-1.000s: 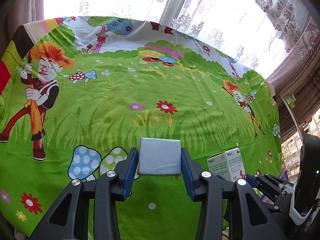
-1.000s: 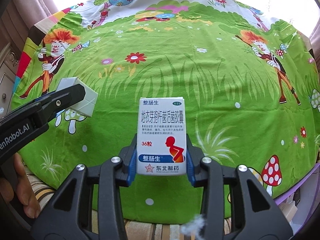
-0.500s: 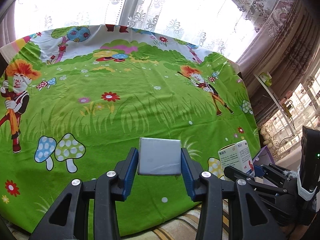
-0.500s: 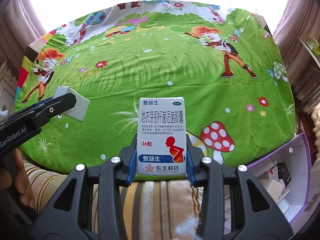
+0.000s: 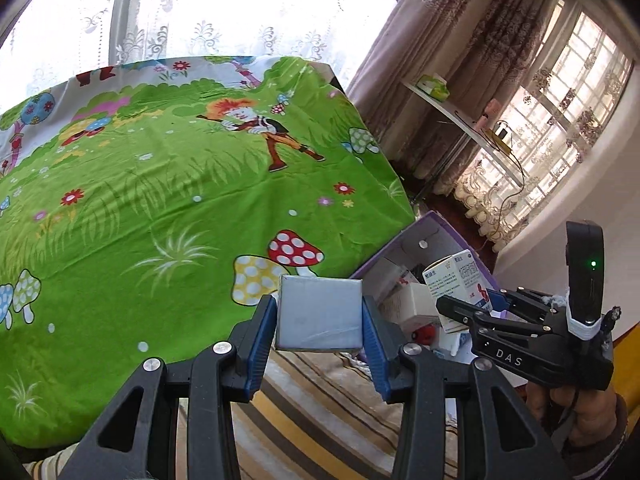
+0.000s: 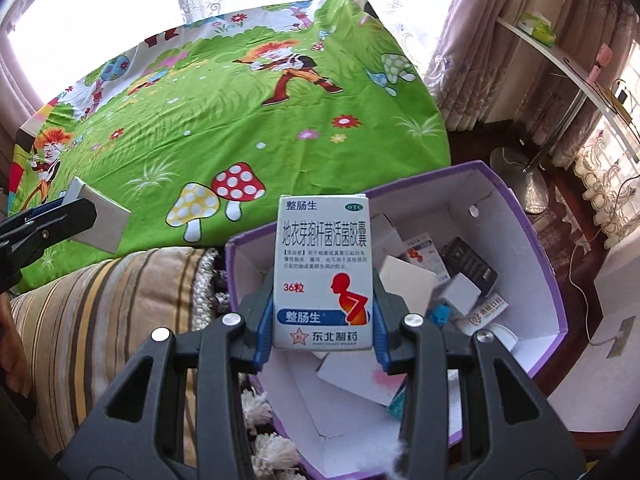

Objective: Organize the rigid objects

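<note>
Two boxes gripped, one in each of your grippers, by the purple box.

Your right gripper (image 6: 323, 312) clamps the white medicine carton (image 6: 323, 272) upright at frame centre, over the open purple box (image 6: 536, 240) (already holding other small cartons). Your left gripper (image 5: 319, 312) pinches the plain grey box (image 5: 319, 313) at lower centre, above the striped cushion (image 5: 320, 392) beside the green cartoon sheet (image 5: 160, 208).

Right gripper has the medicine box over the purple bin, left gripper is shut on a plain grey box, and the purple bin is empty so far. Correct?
Not quite: the purple bin already holds several small boxes and packets, as the right wrist view shows. The rest stands: the right gripper holds the medicine box over it, and the left gripper is shut on the plain grey box.
</note>
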`<state>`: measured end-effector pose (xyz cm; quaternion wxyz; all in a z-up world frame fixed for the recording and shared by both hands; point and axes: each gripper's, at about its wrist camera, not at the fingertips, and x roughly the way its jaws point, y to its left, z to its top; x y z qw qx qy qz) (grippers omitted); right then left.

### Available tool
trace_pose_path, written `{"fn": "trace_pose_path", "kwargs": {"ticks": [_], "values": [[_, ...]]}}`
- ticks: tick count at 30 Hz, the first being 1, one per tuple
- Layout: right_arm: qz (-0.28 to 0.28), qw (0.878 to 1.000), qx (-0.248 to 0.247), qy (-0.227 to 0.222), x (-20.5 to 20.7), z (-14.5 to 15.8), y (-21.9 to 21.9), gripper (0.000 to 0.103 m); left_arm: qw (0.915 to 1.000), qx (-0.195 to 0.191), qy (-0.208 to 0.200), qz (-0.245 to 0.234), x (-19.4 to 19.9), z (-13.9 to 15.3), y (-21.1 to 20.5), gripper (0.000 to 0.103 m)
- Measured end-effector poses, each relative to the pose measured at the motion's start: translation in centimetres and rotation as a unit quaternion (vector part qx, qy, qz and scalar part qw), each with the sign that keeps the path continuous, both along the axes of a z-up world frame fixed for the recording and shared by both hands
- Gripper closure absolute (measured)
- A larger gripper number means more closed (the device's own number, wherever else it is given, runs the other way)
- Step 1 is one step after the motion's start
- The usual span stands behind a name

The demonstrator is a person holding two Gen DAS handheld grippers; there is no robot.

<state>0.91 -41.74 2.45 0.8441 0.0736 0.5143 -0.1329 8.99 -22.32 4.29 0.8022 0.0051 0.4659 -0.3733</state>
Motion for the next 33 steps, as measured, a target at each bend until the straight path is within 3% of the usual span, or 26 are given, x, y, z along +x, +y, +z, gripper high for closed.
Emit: {"fn": "trace_pose_path", "kwargs": {"ticks": [7, 12, 20, 24, 29, 33], "values": [[-0.045, 0.999, 0.008, 0.003, -4.6, -0.7, -4.7, 0.059, 0.9979, 0.002, 0.035, -0.055, -4.4, -0.5, -4.7, 0.06], [-0.058, 0.998, 0.0, 0.009, -6.7, -1.5, -6.6, 0.059, 0.9959, 0.007, 0.068, -0.059, -6.5, -1.4, -6.7, 0.06], [-0.082, 0.997, 0.009, -0.002, -8.7, -2.5, -8.5, 0.059, 0.992, 0.046, 0.1, -0.061, -8.1, -3.4, -9.2, 0.059], [-0.087, 0.996, 0.013, -0.012, -9.4, -2.3, -8.7, 0.041, 0.9899, 0.07, 0.11, -0.055, -8.1, -4.5, -9.3, 0.048], [-0.094, 0.995, 0.002, -0.017, -10.6, -1.5, -7.9, 0.032, 0.9912, 0.072, 0.104, -0.04, -9.2, -4.1, -8.2, 0.044], [-0.107, 0.994, -0.011, -0.022, -12.4, -0.8, -6.8, 0.023, 0.9935, 0.076, 0.077, -0.035, -11.1, -3.3, -7.7, 0.033]]}}
